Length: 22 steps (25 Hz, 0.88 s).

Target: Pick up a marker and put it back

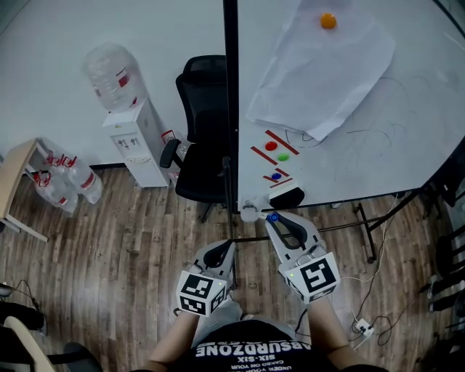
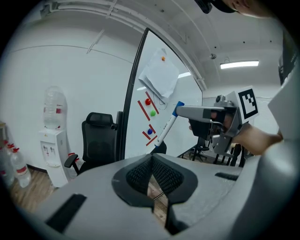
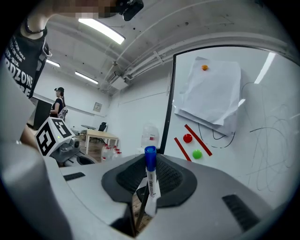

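A white marker with a blue cap (image 3: 151,180) stands upright between the pads of my right gripper (image 3: 147,190), which is shut on it. In the head view the right gripper (image 1: 274,219) points at the lower edge of the whiteboard (image 1: 407,145), the marker's blue cap (image 1: 272,216) at its tip. The left gripper view shows the marker (image 2: 166,126) slanting down from the right gripper's jaws. My left gripper (image 1: 225,248) hangs lower and to the left, its jaws together with nothing in them (image 2: 152,180).
The whiteboard carries red (image 1: 271,146), green (image 1: 283,155) and blue (image 1: 275,176) magnets, red strips, a paper sheet (image 1: 320,65) under an orange magnet (image 1: 328,21), and an eraser (image 1: 287,196). A black office chair (image 1: 207,138), a water dispenser (image 1: 134,138) and water bottles (image 1: 62,182) stand to the left.
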Available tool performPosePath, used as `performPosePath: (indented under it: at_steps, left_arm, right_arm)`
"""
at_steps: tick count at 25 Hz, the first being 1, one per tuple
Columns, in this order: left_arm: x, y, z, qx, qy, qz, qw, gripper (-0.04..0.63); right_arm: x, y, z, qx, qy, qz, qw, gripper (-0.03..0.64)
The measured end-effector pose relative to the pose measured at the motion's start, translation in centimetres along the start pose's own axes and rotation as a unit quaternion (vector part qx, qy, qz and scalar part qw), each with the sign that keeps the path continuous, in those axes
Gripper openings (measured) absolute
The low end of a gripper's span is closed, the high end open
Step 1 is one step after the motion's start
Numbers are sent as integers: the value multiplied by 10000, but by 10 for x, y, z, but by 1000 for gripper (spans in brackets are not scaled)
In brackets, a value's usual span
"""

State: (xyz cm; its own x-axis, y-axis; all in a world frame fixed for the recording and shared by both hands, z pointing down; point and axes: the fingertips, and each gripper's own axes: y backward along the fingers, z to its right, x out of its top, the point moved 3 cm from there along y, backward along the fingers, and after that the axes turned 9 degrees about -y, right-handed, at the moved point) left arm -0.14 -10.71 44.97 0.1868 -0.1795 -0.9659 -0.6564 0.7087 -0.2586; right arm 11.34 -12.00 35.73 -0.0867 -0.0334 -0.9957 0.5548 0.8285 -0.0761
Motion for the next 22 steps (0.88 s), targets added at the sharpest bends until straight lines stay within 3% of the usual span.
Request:
performPosePath:
  at_steps: [22]
  left_arm:
    - [-1,-25,-30,-57,76,-31,10000,8]
  right_arm:
    - [-1,-54,21,58,63,-69,9999,61]
